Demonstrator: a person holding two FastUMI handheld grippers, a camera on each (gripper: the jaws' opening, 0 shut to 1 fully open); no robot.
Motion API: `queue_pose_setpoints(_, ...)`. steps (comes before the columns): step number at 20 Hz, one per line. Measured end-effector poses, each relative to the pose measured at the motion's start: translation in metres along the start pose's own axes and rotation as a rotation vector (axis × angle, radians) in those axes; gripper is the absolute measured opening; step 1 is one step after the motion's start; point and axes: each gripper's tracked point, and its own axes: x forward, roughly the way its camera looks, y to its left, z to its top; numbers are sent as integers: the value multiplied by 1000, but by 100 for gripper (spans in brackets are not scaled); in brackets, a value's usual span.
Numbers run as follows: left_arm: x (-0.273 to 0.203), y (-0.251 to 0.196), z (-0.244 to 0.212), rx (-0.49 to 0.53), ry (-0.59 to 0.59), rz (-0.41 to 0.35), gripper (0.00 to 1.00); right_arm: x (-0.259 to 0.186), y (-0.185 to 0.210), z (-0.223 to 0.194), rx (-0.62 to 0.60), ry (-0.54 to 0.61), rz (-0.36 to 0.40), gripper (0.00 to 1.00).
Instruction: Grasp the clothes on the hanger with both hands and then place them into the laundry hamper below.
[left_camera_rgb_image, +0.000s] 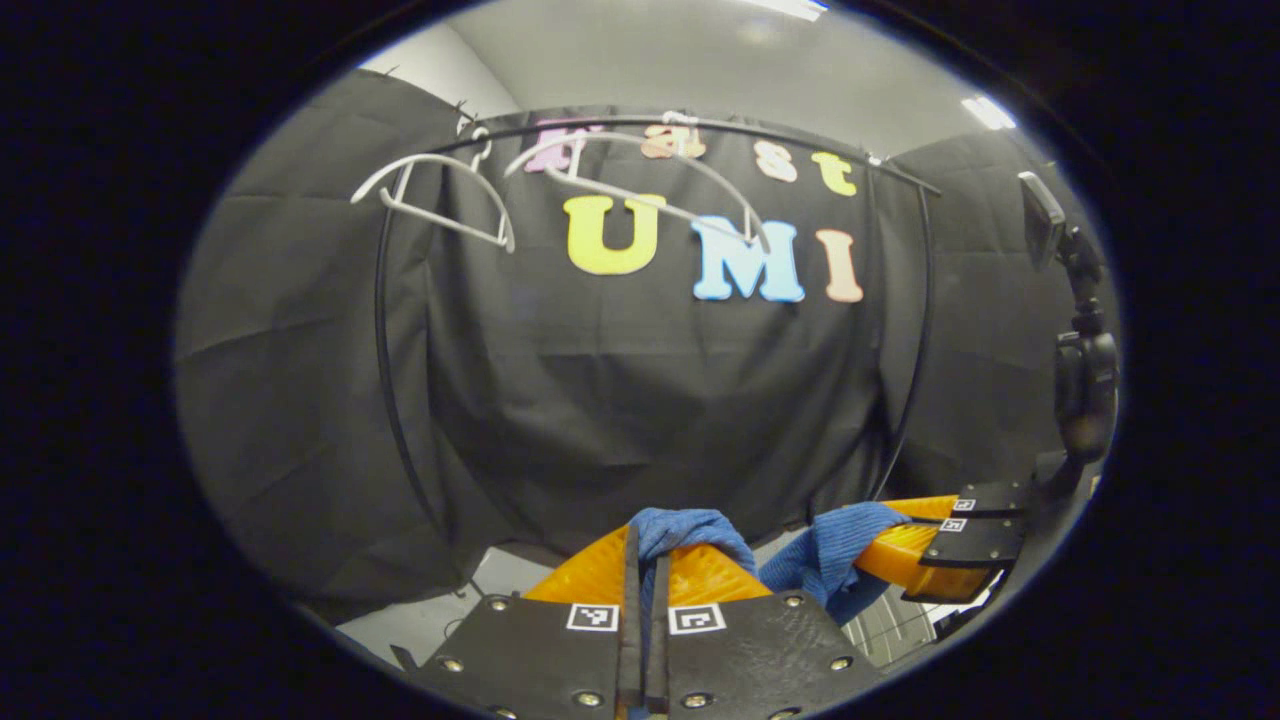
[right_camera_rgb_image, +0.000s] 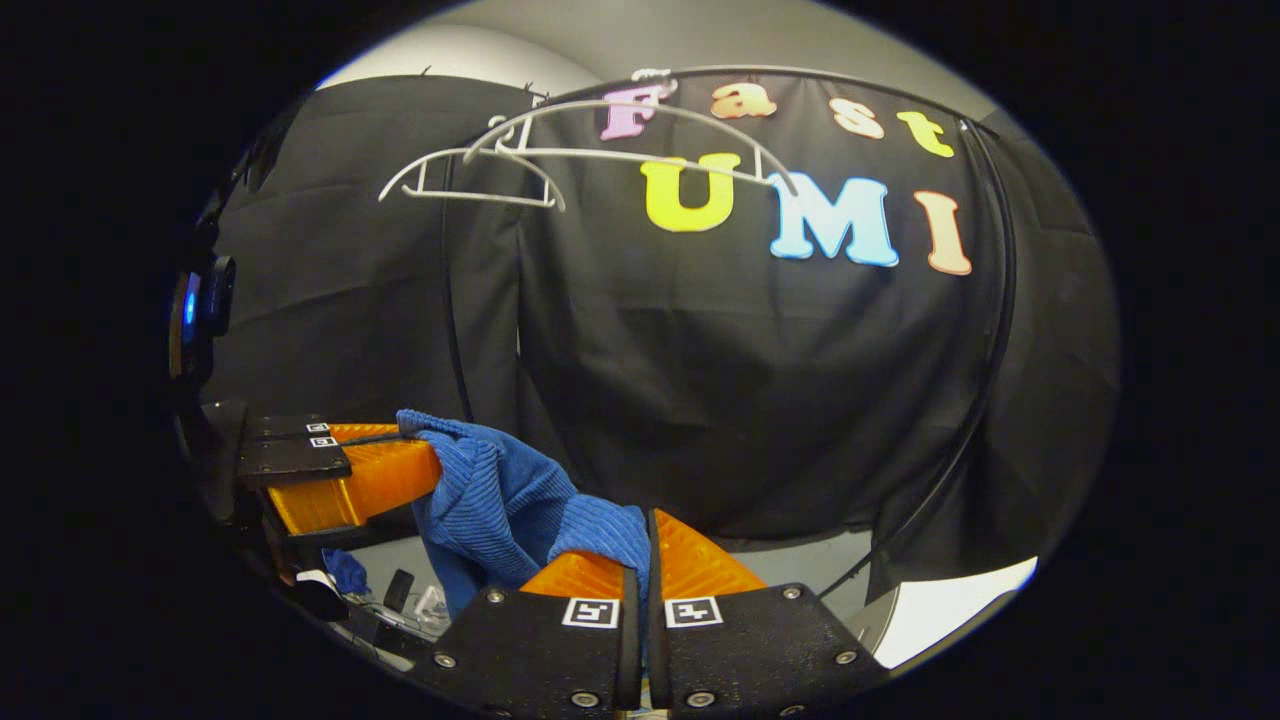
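Clothes rail (left_camera_rgb_image: 700, 125) arcs across the top of the booth in front of you, dark metal, its uprights running down both sides. Two white hangers (left_camera_rgb_image: 440, 195) hang on it, both bare, one beside the other; in the right gripper view the same rail (right_camera_rgb_image: 800, 75) and hangers (right_camera_rgb_image: 470, 180) sit high and left of centre.

Blue clothes (left_camera_rgb_image: 690, 530) are off the hangers and low in front of you, stretched between your two grippers. Ribbed knit fabric, bunched over the orange fingers. In the right gripper view the clothes (right_camera_rgb_image: 500, 490) drape from the far gripper down to the near one.

Your left gripper (left_camera_rgb_image: 645, 570): jaws clenched on the blue fabric, cloth pinched in the narrow slit between the fingers. Your right gripper (right_camera_rgb_image: 640, 555): same, jaws clamped on a fold of the clothes.

Each gripper also shows from the other's camera: right gripper (left_camera_rgb_image: 920, 555) at lower right in the left gripper view, left gripper (right_camera_rgb_image: 410, 455) at lower left in the right gripper view, both with fabric wrapped at the tips.

Hamper can't be made out.
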Motion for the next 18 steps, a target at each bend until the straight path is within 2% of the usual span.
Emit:
queue_pose_setpoints(3, 25, 0, -49, -19, 107, 8, 5, 9, 1, -44, 5, 103, -7, 3)
queue_pose_setpoints(8, 20, 10, -111, -6, 240, 25, 7, 22, -2, -102, 9, 245, -12, 7)
queue_pose_setpoints(10, 21, 15, -120, 11, 256, 36, 44, 21, -4, -116, 12, 277, -21, 13)
queue_pose_setpoints(11, 20, 15, -118, 11, 241, 38, 63, 19, -7, -123, 16, 291, -28, 23)
queue_pose_setpoints(13, 19, 17, -108, 15, 210, 39, 100, 9, -3, -124, 36, 289, -20, 60)
queue_pose_setpoints(14, 15, 19, -105, 21, 201, 38, 95, 8, -2, -123, 40, 282, -23, 78)
queue_pose_setpoints(15, 13, 23, -102, 28, 193, 42, 100, 6, -2, -121, 39, 278, -30, 86)
queue_pose_setpoints(16, 10, 24, -97, 34, 190, 45, 100, 6, -1, -120, 39, 274, -34, 93)
queue_pose_setpoints(17, 6, 26, -94, 34, 189, 48, 95, 5, -1, -118, 41, 270, -39, 94)
queue_pose_setpoints(18, 0, 28, -94, 33, 187, 53, 95, 4, 0, -117, 44, 266, -44, 94)
